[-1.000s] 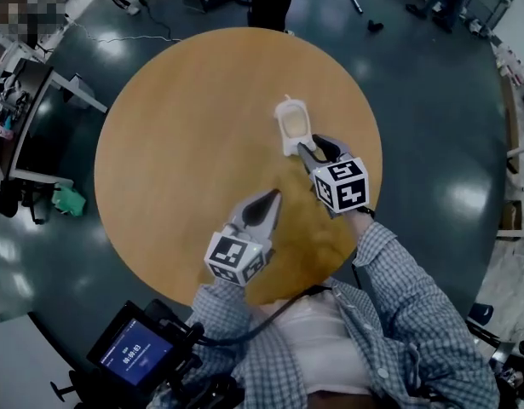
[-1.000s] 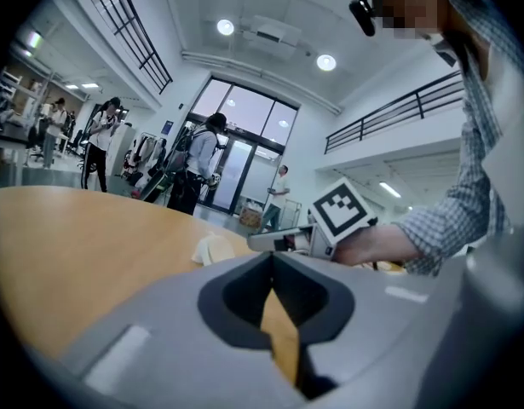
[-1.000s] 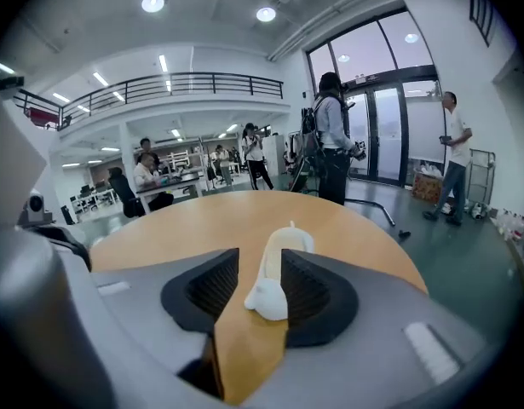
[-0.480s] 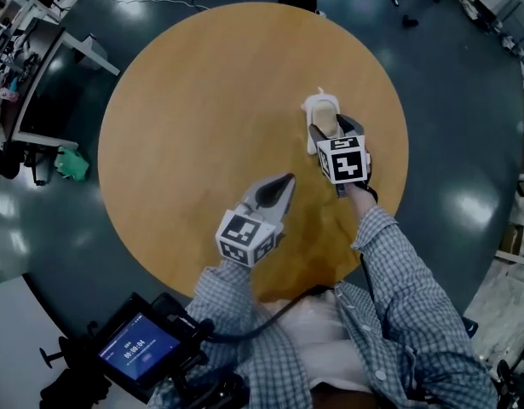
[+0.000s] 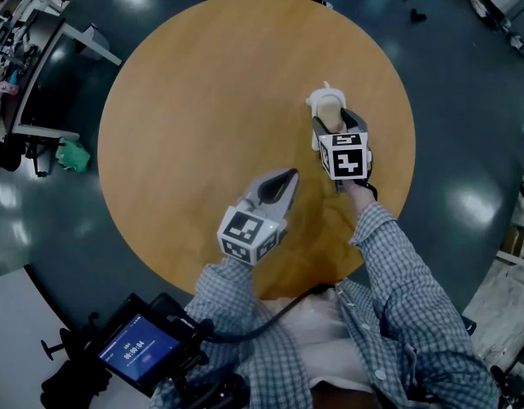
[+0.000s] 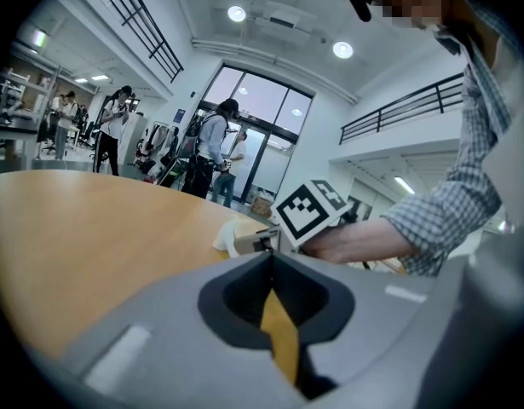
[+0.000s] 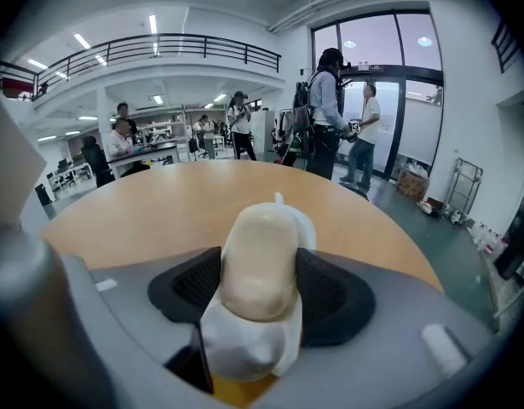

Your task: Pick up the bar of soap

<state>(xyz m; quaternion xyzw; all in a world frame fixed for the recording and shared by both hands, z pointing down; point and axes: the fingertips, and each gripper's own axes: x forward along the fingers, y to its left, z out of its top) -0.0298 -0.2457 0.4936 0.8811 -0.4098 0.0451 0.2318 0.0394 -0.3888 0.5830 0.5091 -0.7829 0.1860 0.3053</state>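
Observation:
A beige bar of soap [image 5: 330, 108] lies in a white soap dish [image 5: 315, 102] on the round wooden table [image 5: 185, 100], right of centre. My right gripper [image 5: 332, 121] reaches over the dish from the near side. In the right gripper view the soap [image 7: 260, 258] sits between its black pads [image 7: 192, 290], jaws spread wide on either side, with the dish [image 7: 249, 348] underneath. My left gripper [image 5: 289, 177] hovers over the table nearer to me, its jaws together and holding nothing. In the left gripper view, the left gripper [image 6: 273, 258] points toward the dish [image 6: 230, 233].
The table edge curves close behind the dish on the right. A screen device [image 5: 138, 352] hangs at my lower left. A desk [image 5: 40, 100] and a green object [image 5: 71, 154] stand on the dark floor at left. People [image 7: 328, 109] stand far off beyond the table.
My right gripper has moved forward over the dish and its jaws have spread, so the soap now lies between them. The left gripper has hardly moved.

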